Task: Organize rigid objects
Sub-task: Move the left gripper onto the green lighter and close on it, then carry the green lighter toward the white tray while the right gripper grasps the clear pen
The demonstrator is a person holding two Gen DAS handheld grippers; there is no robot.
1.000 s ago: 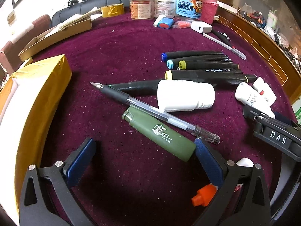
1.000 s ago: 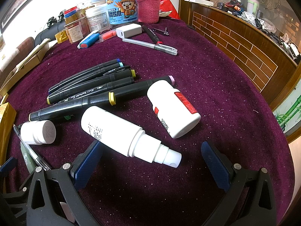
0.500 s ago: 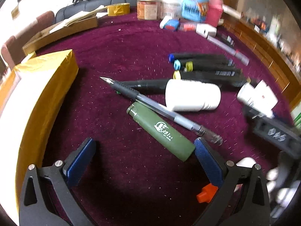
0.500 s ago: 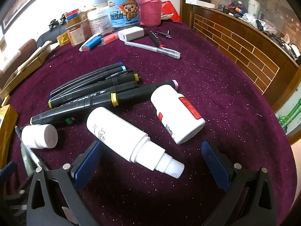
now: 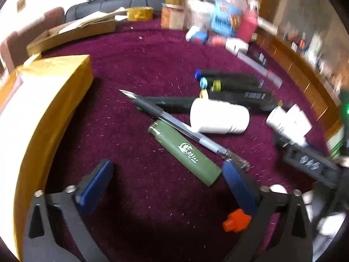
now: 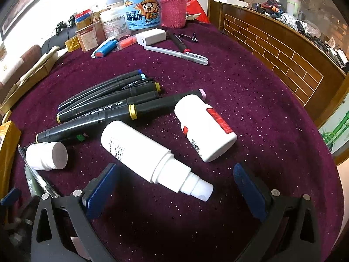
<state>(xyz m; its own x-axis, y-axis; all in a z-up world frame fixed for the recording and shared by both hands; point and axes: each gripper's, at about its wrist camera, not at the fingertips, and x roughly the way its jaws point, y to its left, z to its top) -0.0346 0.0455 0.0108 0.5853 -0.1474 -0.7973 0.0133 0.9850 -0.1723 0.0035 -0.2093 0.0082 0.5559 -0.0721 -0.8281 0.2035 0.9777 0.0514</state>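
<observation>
On the purple cloth, my left gripper [image 5: 168, 174] is open and empty; a green lighter [image 5: 185, 150] lies between its fingers, near the right one. A gel pen [image 5: 181, 126] lies just beyond it, next to a white pill bottle [image 5: 218, 118] and several black markers [image 5: 235, 87]. My right gripper [image 6: 176, 179] is open and empty, with a white spray bottle [image 6: 148, 155] lying between its fingers. A second white bottle with a red label [image 6: 205, 126] lies just beyond the right finger. The markers [image 6: 113, 100] and the small white bottle [image 6: 47, 156] lie to the left.
A gold-wrapped box [image 5: 37, 113] stands at the left. Jars, a pink-sleeved flask [image 6: 173, 6], a white charger [image 6: 151, 37], pens and nail clippers crowd the far edge. A wooden ledge [image 6: 283, 50] borders the right. A cardboard box [image 5: 72, 32] sits far left.
The left gripper has shifted right and a little back, so the lighter now sits closer between its fingers; its view is blurred. The right gripper has drawn slightly back. Both stay open.
</observation>
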